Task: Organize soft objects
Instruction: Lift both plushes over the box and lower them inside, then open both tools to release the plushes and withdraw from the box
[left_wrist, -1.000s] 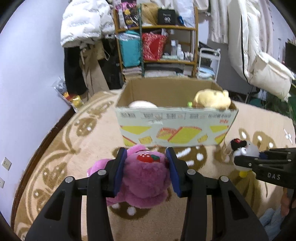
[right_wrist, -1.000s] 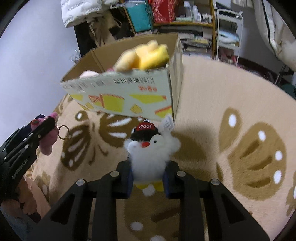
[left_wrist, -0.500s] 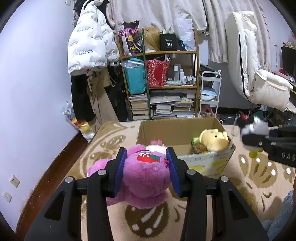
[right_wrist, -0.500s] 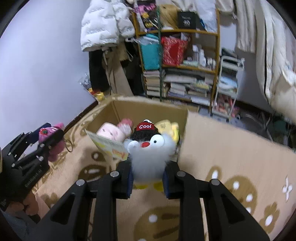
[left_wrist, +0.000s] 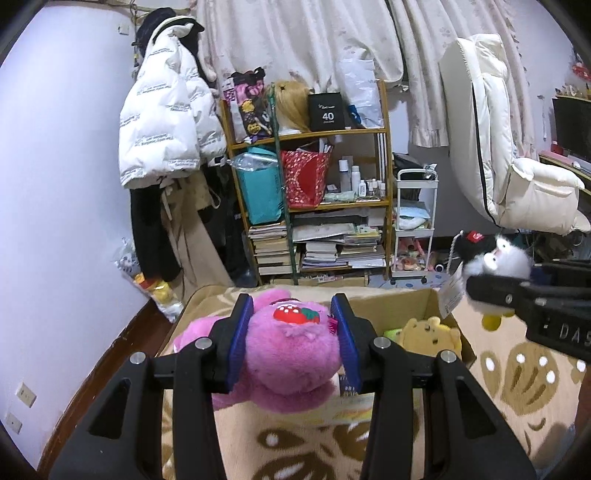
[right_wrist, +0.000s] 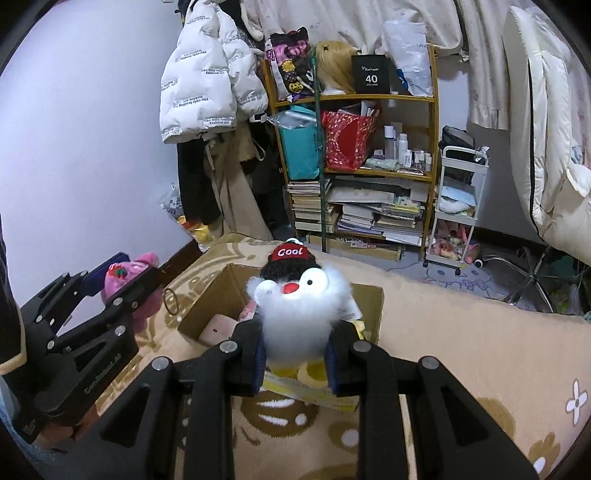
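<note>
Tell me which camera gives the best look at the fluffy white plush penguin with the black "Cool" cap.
The right wrist view. There the fluffy white plush penguin with the black cap faces the camera at centre, clamped in the right gripper, its cap lettering readable. The left wrist view shows it only small, side-on at the right edge, partly hidden by that gripper.

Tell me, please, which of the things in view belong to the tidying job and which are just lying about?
Part of the job:
pink plush in the left tool
white plush with the Cool cap in the right tool
cardboard box
yellow bear inside it

Lying about:
bookshelf
white jacket
white cart
</note>
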